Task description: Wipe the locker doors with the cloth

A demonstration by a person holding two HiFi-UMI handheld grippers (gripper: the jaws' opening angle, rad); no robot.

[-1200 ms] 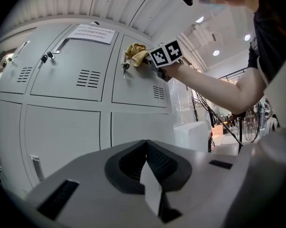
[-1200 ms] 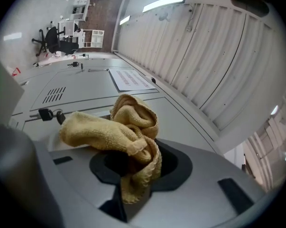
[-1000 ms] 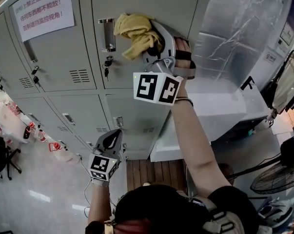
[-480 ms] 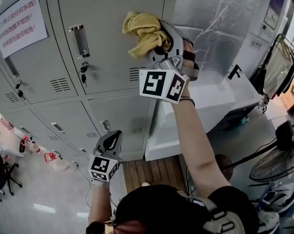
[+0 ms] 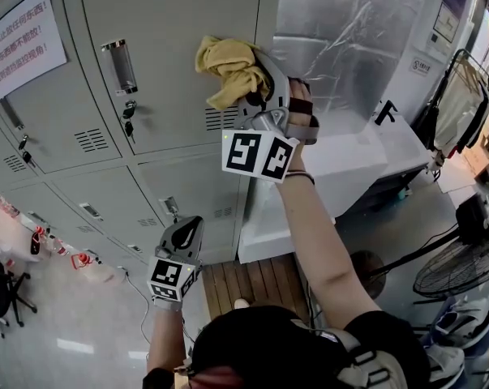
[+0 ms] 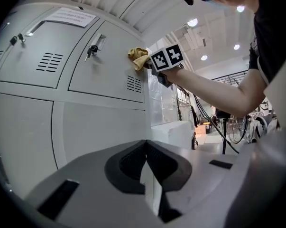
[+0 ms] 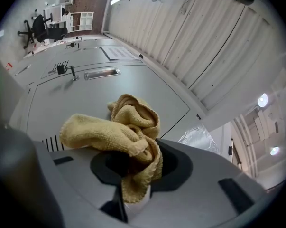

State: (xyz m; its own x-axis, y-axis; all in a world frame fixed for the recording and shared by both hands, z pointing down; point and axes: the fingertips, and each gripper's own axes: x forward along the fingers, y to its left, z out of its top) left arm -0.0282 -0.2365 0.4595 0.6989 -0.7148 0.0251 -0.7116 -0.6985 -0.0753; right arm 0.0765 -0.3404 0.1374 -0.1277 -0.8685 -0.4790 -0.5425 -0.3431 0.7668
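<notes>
A crumpled yellow cloth [image 5: 229, 70] is pressed against a grey locker door [image 5: 175, 47], close to its right edge and just above the vent slots. My right gripper [image 5: 252, 87] is shut on the cloth [image 7: 128, 137], which bunches out past the jaws. The same cloth [image 6: 139, 57] shows small in the left gripper view, held against the upper locker door [image 6: 109, 65]. My left gripper [image 5: 187, 229] hangs lower, in front of a bottom locker door [image 5: 199, 193]. Its jaws are shut on nothing.
Keys hang in the lock [image 5: 129, 112] under a metal handle [image 5: 118, 63]. A paper notice [image 5: 21, 43] is stuck on the neighbouring door. A foil-wrapped cabinet [image 5: 349, 47] and a white unit [image 5: 349, 177] stand right of the lockers. A fan [image 5: 459, 270] is on the floor.
The cloth and my right gripper have slid to the right across the locker door, from beside the handle to near the door's right edge. The left gripper has stayed put.
</notes>
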